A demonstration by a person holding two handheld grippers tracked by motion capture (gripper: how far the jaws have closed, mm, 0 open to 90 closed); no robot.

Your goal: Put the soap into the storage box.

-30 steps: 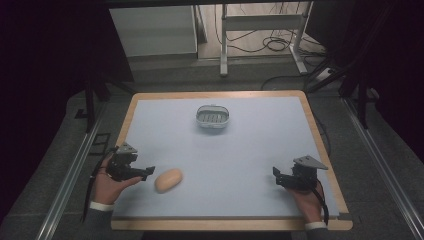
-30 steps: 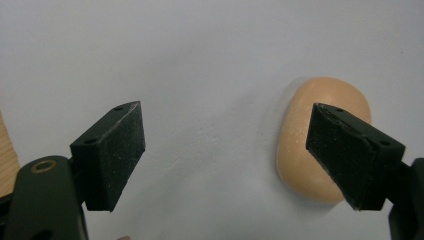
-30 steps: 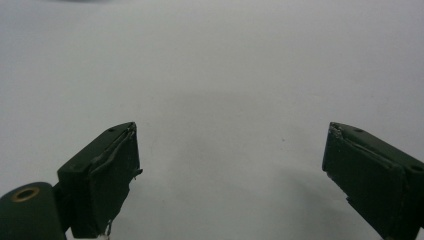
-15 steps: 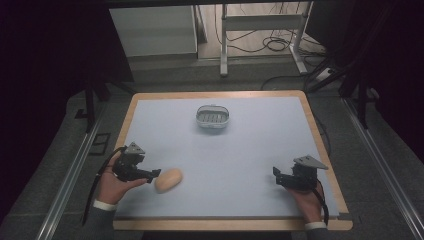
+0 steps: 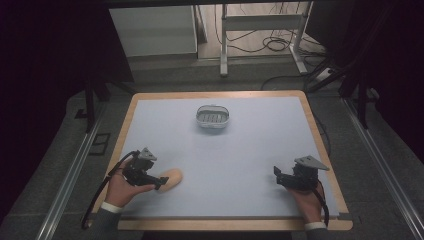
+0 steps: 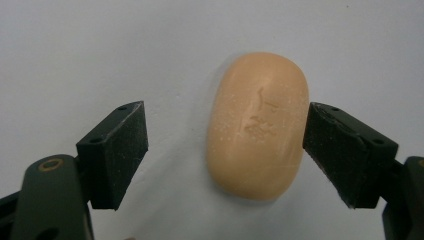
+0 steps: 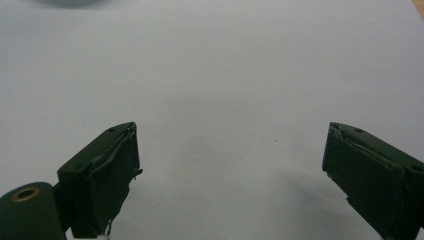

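Note:
A peach oval bar of soap (image 5: 172,176) (image 6: 257,125) lies on the pale blue table top near its front left. My left gripper (image 5: 160,181) (image 6: 226,132) reaches over it from the left, and its jaws have just been closing with the bar between them. In the left gripper view one pad (image 6: 345,145) stands at the bar's edge and the other pad (image 6: 117,150) is a clear gap away, so the bar is not clamped. My right gripper (image 5: 278,177) (image 7: 230,150) rests at the front right, open with nothing between its jaws.
A small grey soap dish (image 5: 212,117) with a ribbed floor stands at the back middle of the table (image 5: 260,140). A wooden rim (image 5: 320,150) frames the top. Metal rails run along the floor on both sides.
My left gripper has slid right toward the soap until its jaws straddle the bar, and the jaws have narrowed a little. The right gripper has stayed where it was.

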